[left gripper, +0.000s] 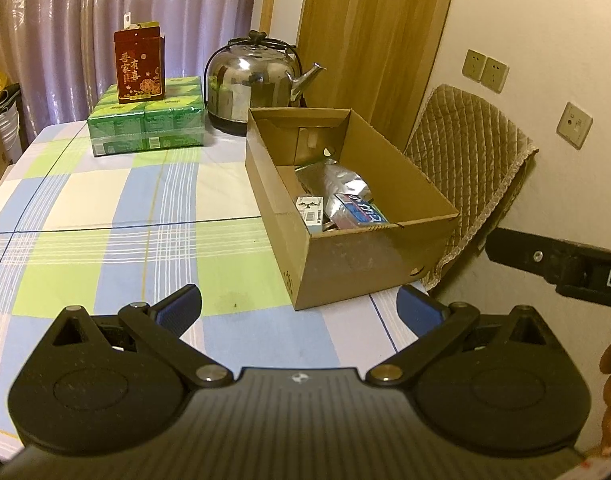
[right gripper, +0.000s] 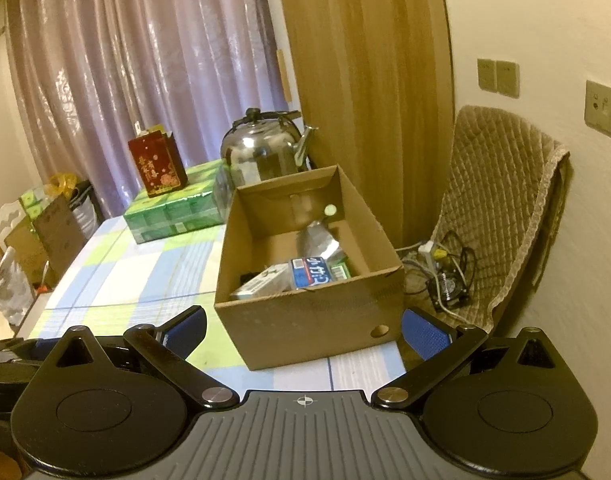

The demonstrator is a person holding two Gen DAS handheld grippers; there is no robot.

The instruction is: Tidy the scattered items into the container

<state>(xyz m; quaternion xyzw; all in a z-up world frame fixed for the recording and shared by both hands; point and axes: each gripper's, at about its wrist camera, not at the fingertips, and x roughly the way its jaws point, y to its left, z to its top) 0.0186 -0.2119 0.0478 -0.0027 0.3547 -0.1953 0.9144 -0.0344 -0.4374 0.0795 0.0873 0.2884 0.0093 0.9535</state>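
The open brown cardboard box (left gripper: 345, 216) sits at the right edge of the checked tablecloth (left gripper: 105, 208), likely put there within easy reach of both arms. Inside it lie a crumpled silver foil pouch (left gripper: 333, 184), a blue and white packet (left gripper: 361, 212) and a small white carton (left gripper: 310, 210), so the tidying looks nearly done. The left gripper (left gripper: 299, 308) and right gripper (right gripper: 303, 328) hover level near the table's front edge, both aimed at the box, jaws spread wide and holding nothing.

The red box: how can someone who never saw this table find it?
Look at the far end of the checked tablecloth, left of the steel kettle. The red box stands upright on the green packs, with gold characters on it.
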